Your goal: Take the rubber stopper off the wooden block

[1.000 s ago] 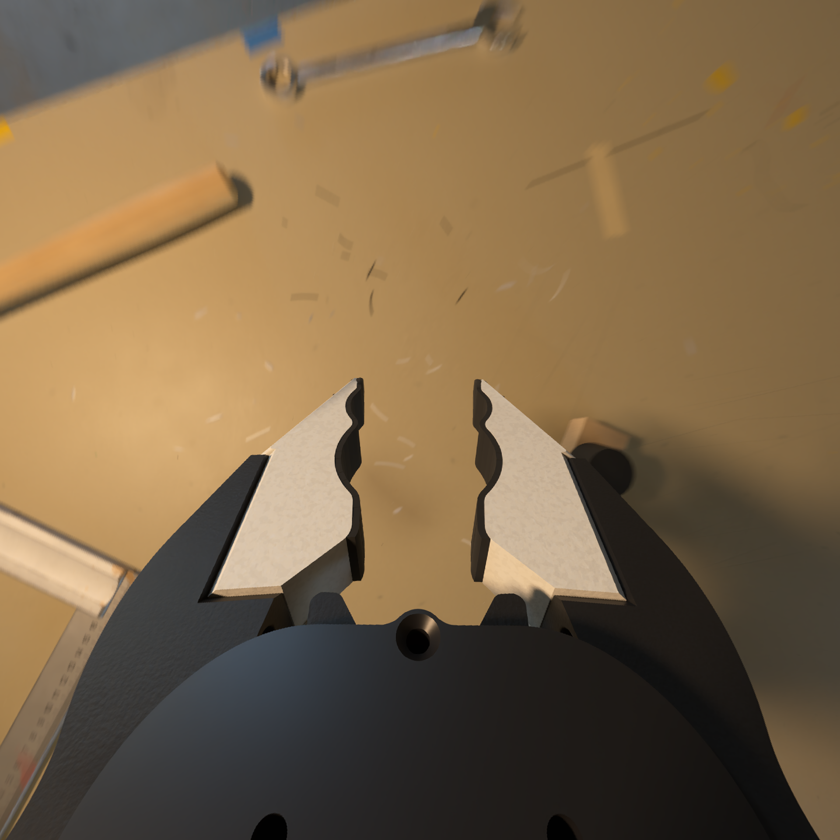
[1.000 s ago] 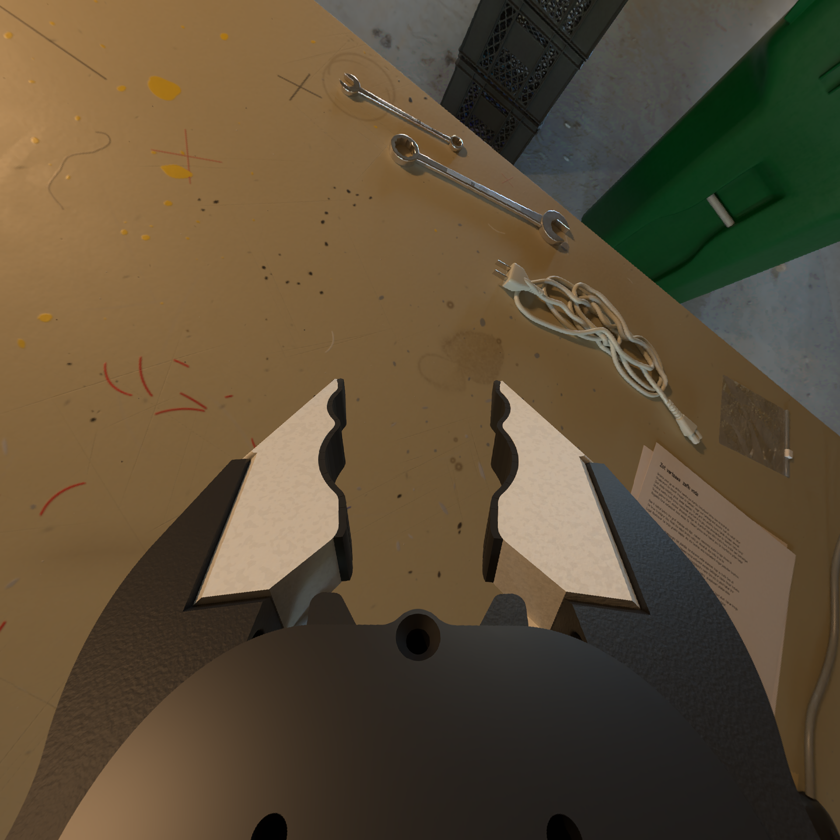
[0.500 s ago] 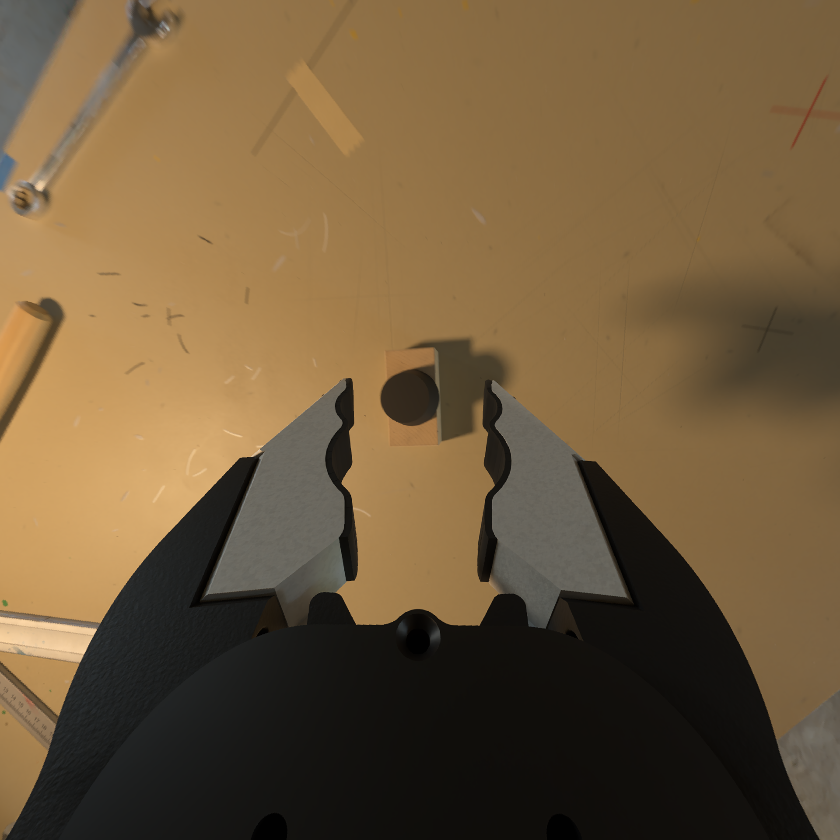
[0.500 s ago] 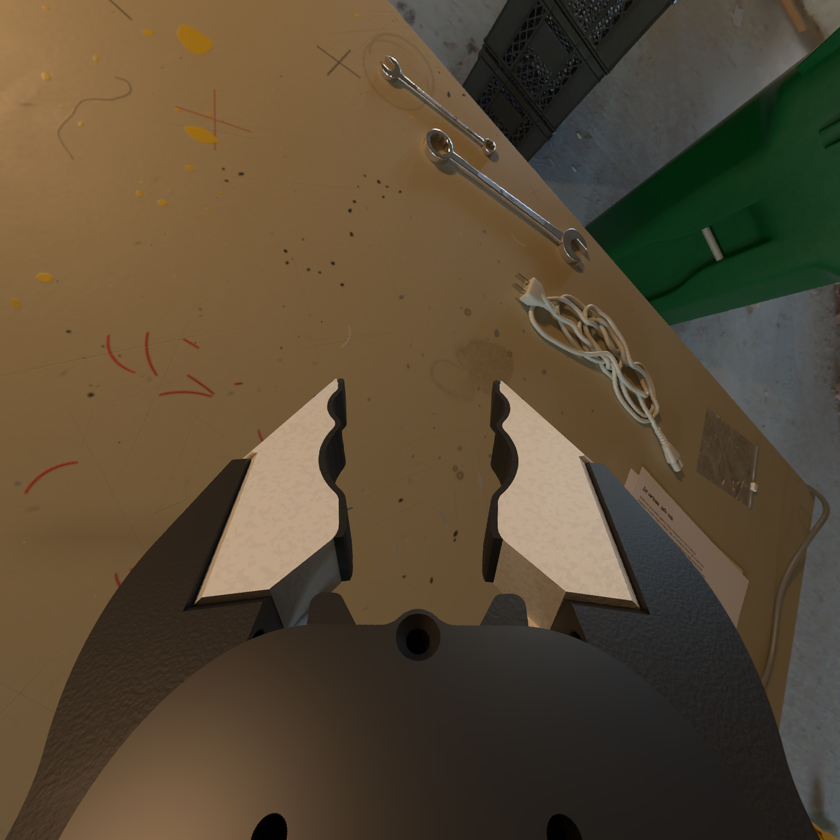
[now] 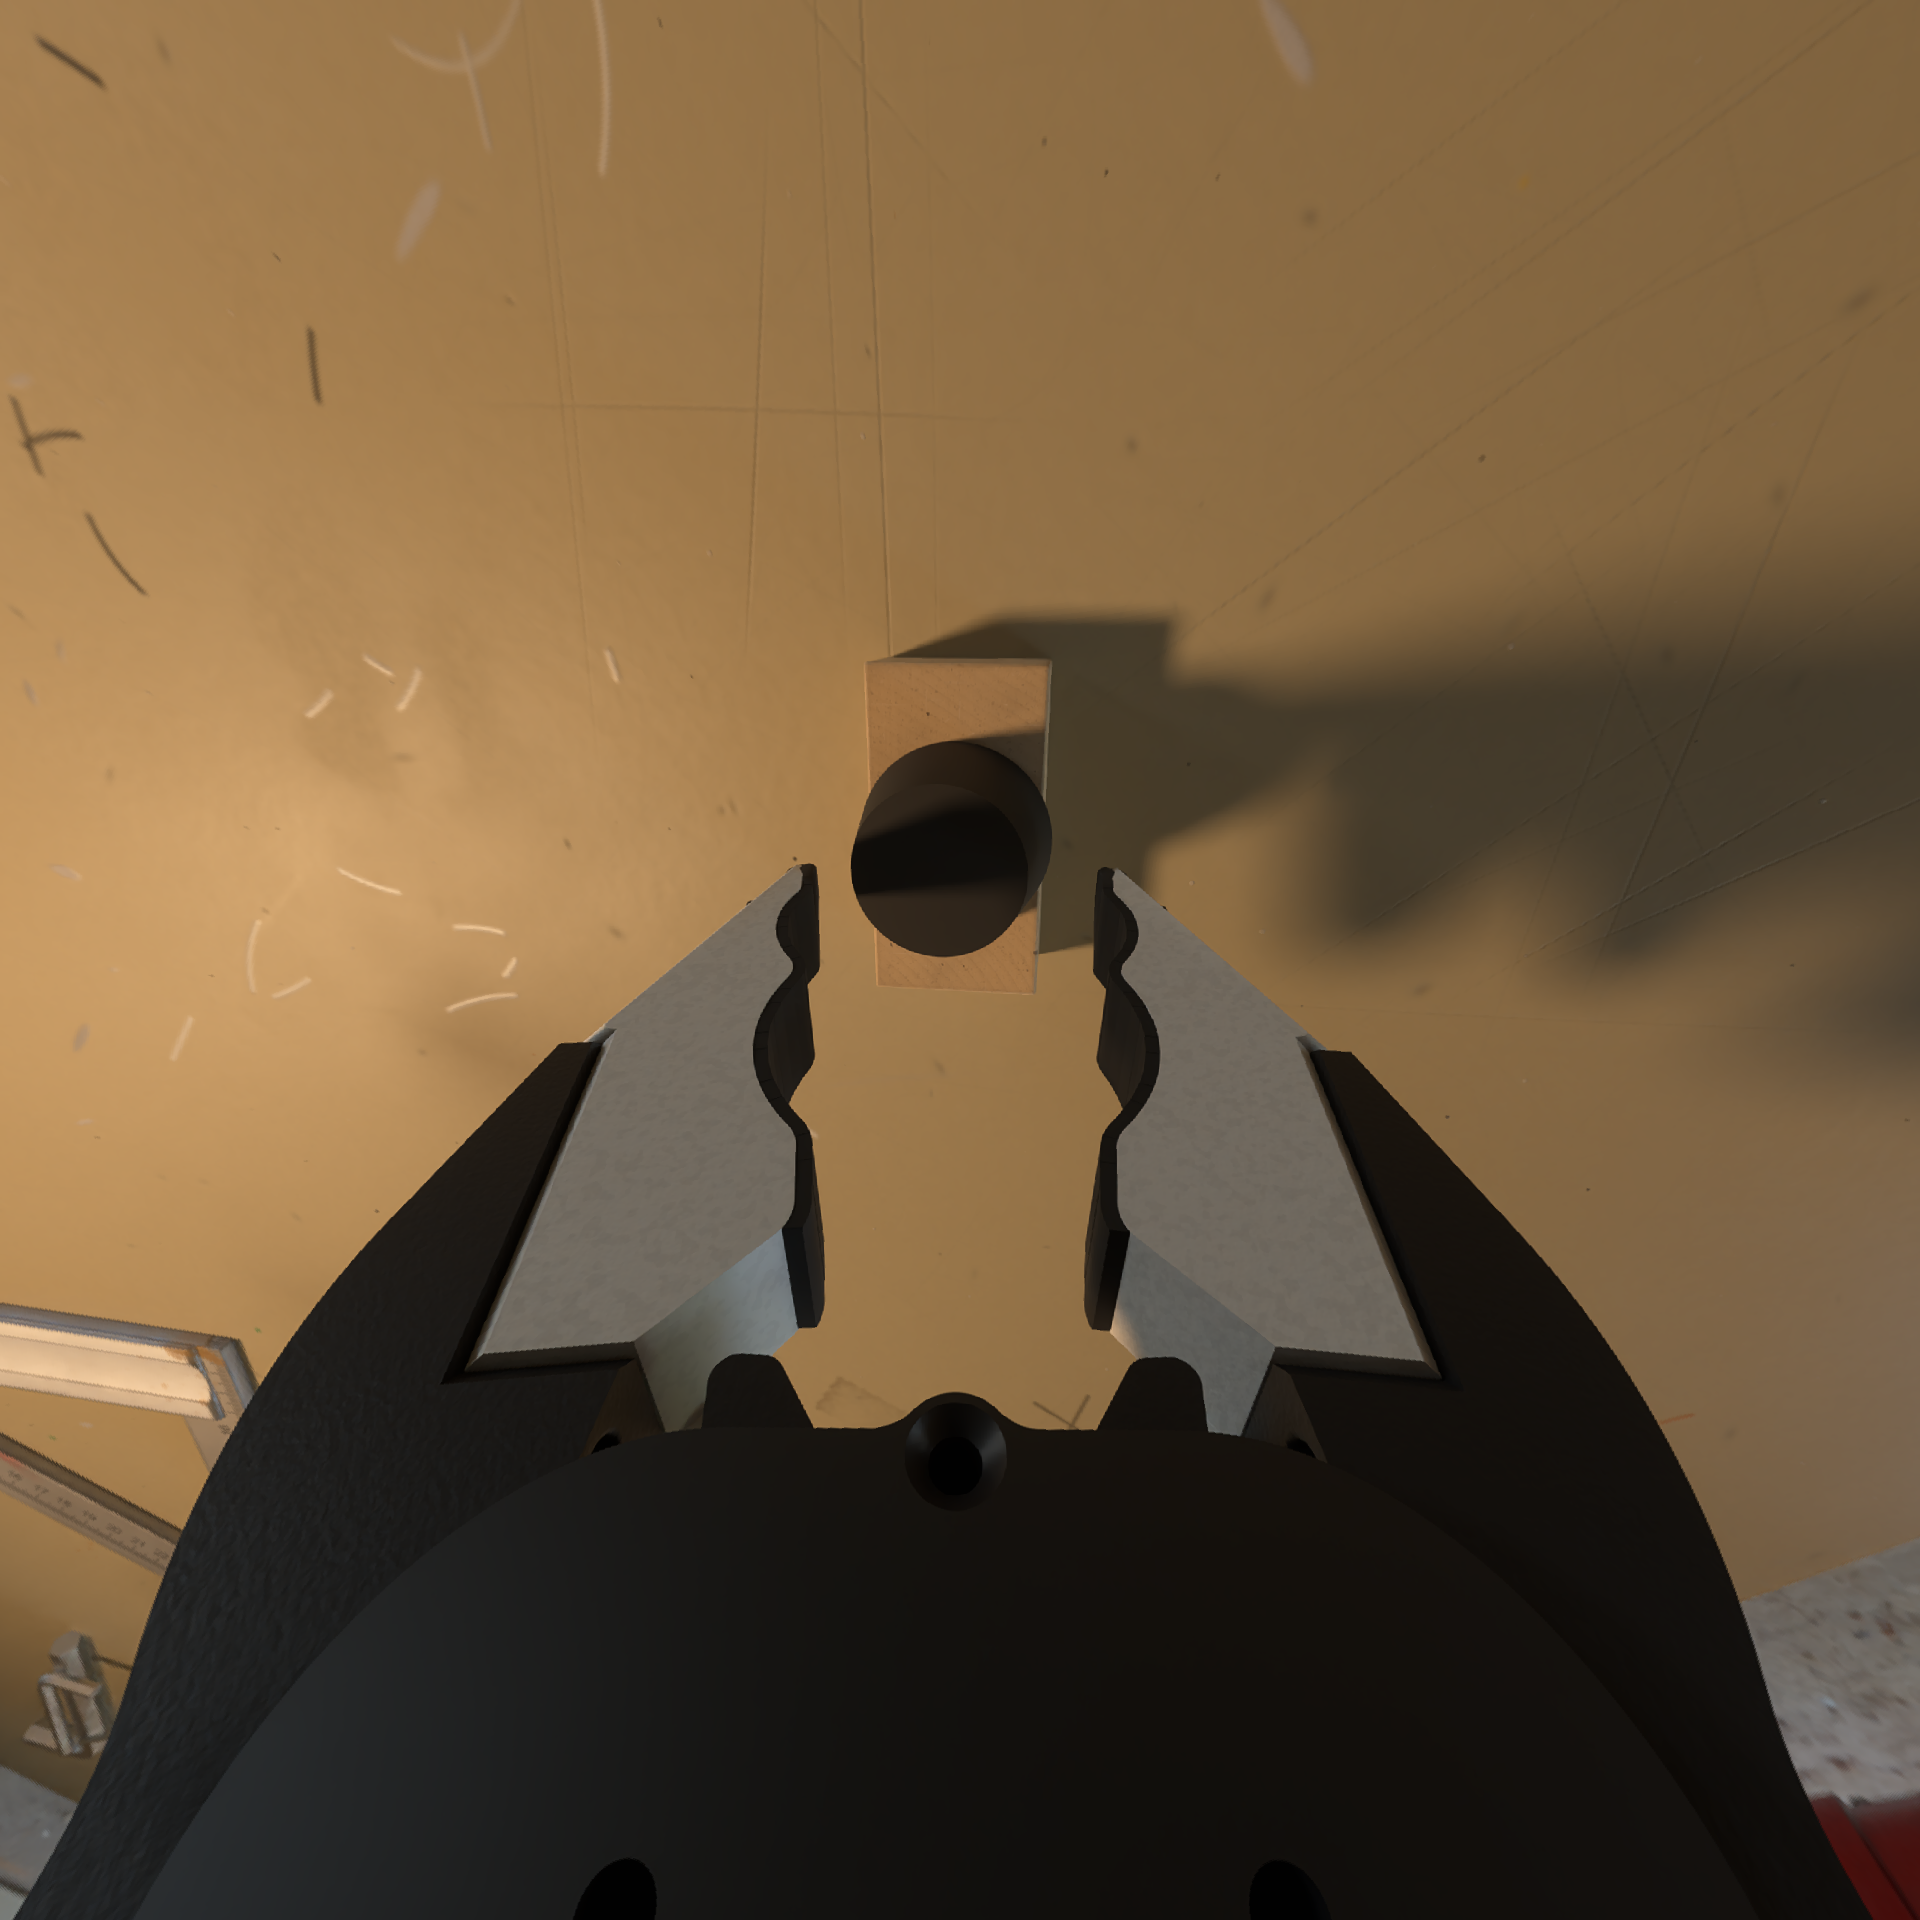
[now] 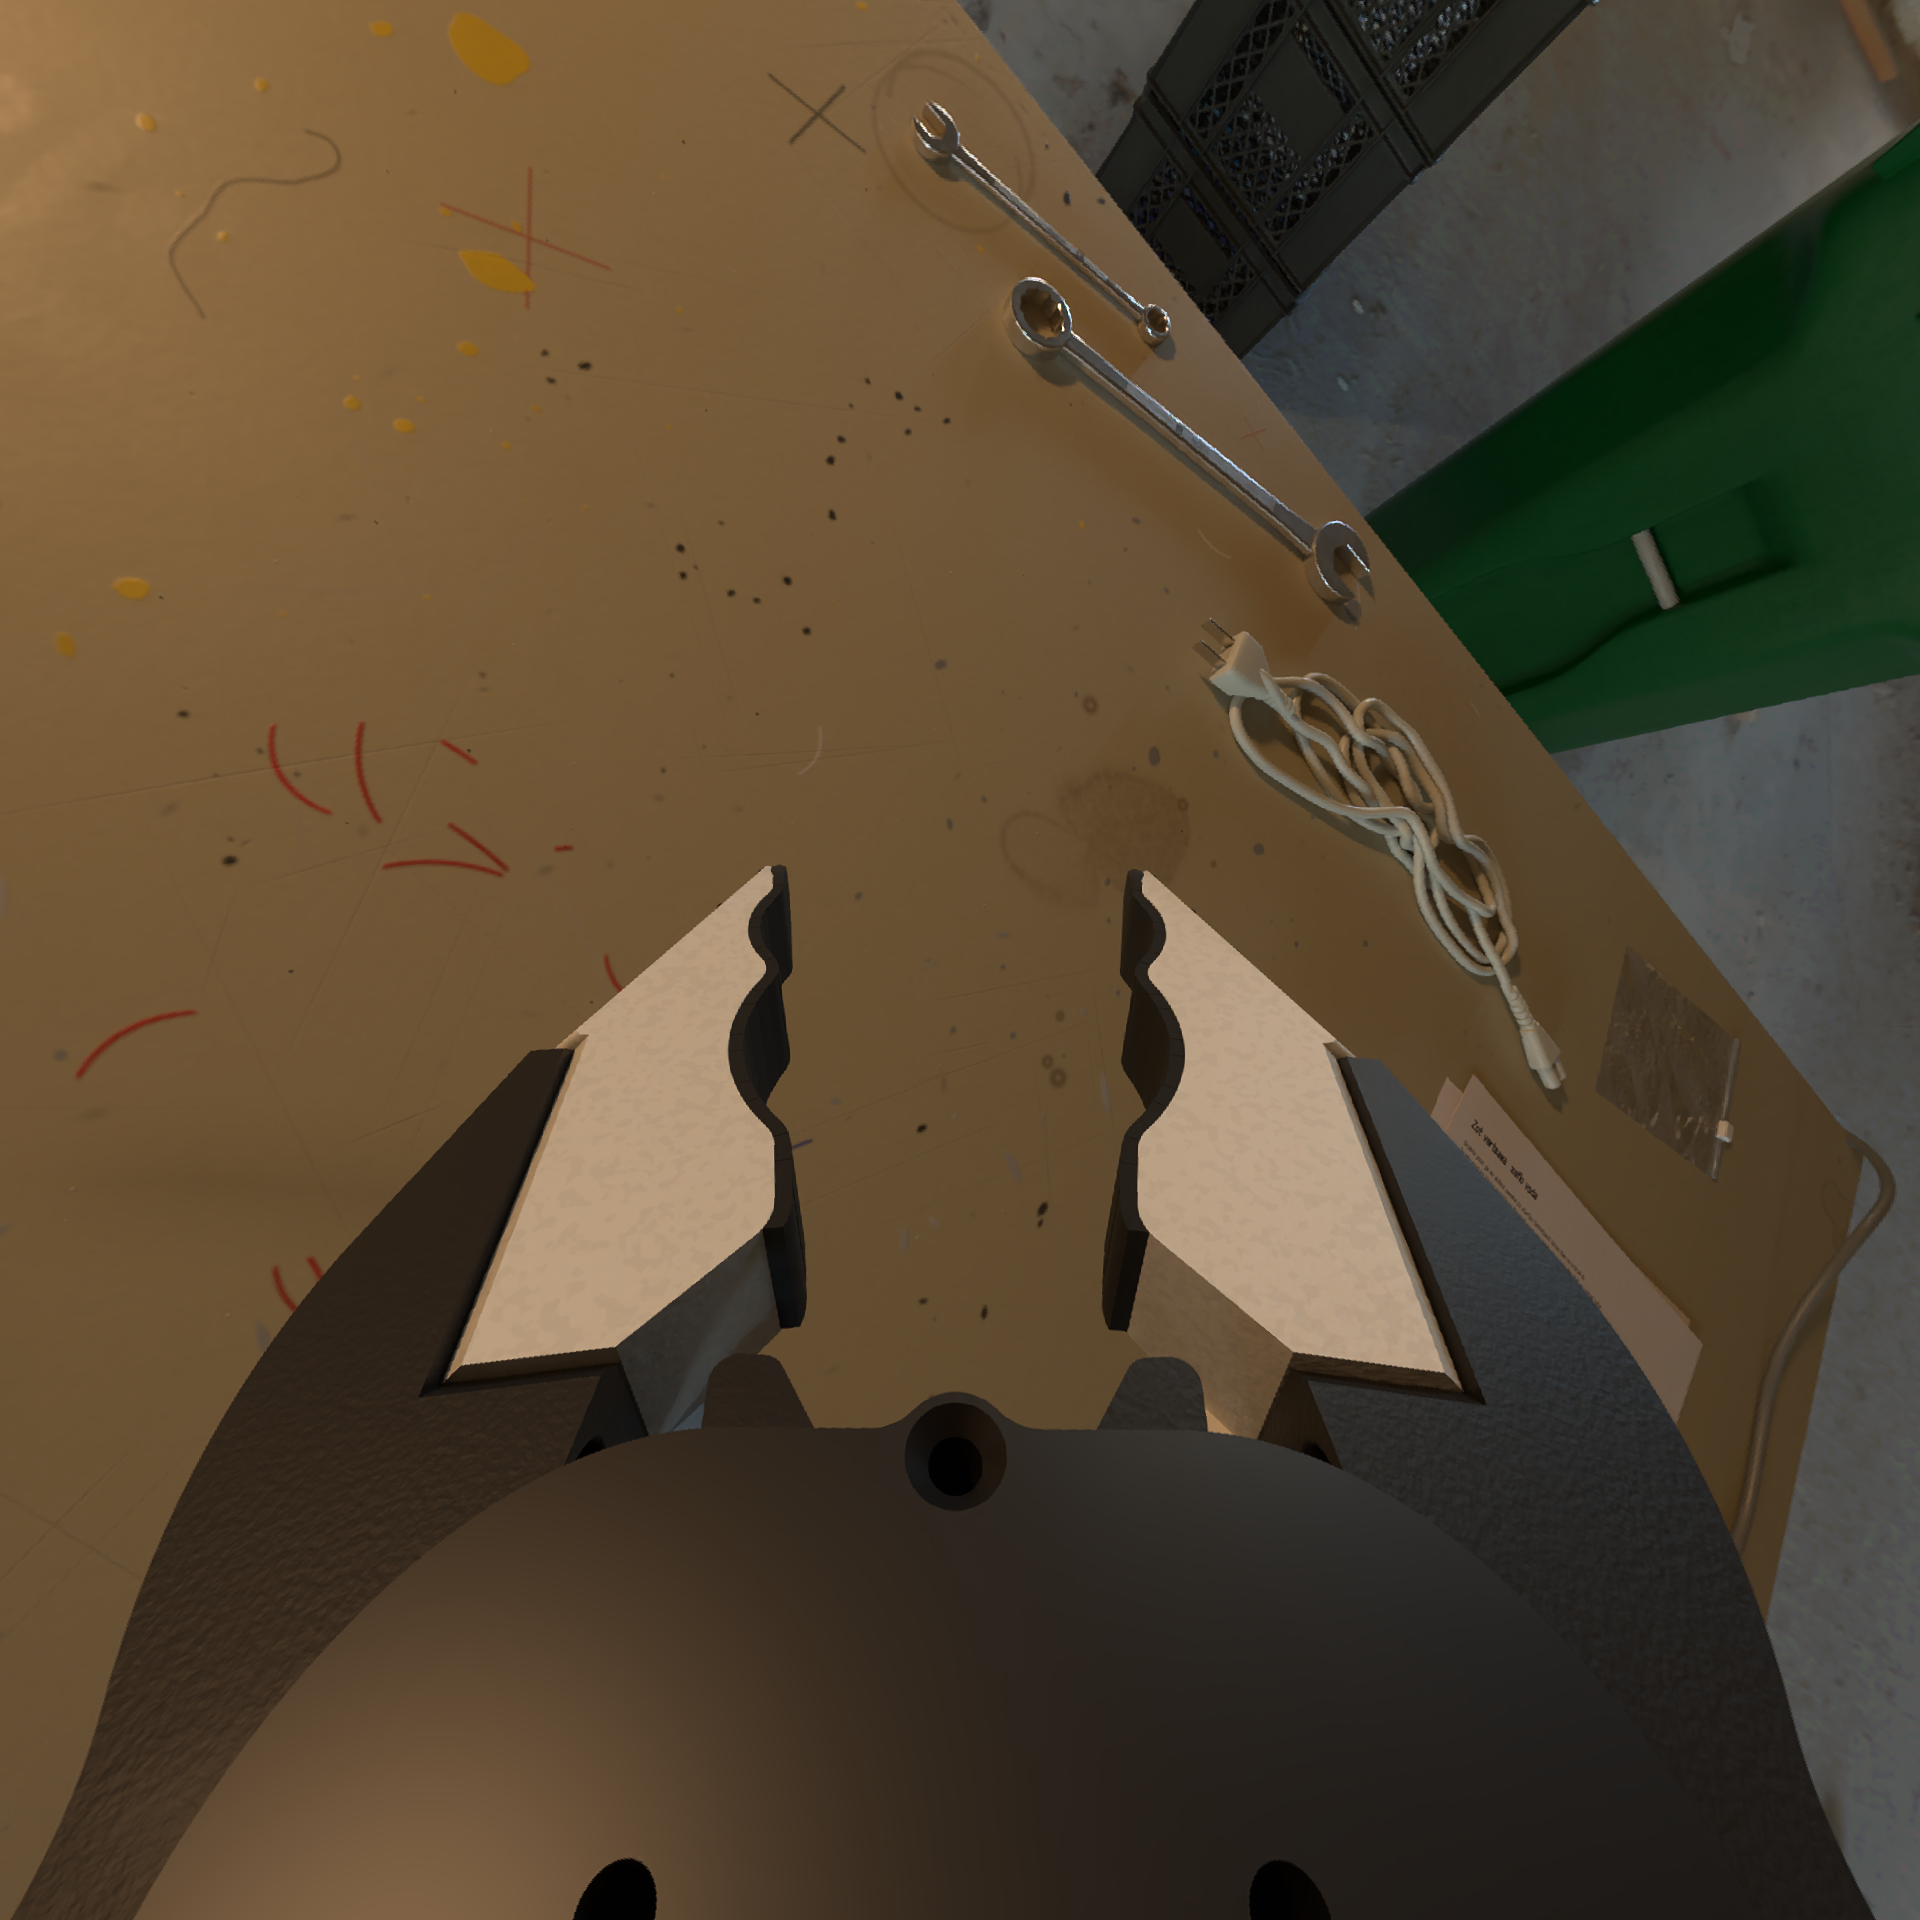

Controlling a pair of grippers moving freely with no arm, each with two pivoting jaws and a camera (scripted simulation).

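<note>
A dark round rubber stopper (image 5: 948,847) stands on a small pale wooden block (image 5: 956,707) that lies on the tan workbench. My left gripper (image 5: 956,883) is open, above them, with the stopper just beyond the gap between its fingertips and not touched. My right gripper (image 6: 956,883) is open and empty over a bare stretch of the bench; the stopper and block do not show in the right wrist view.
A metal ruler or square (image 5: 114,1361) lies at the left edge of the left wrist view. In the right wrist view two wrenches (image 6: 1184,431), a coiled white cable (image 6: 1371,800), papers (image 6: 1558,1226) and the bench edge are to the right, with a green bin (image 6: 1714,499) and a black crate (image 6: 1299,135) beyond.
My left gripper has swung over the block and come down closer, so stopper and block look larger between its fingertips. My right gripper has drifted slightly, staying open.
</note>
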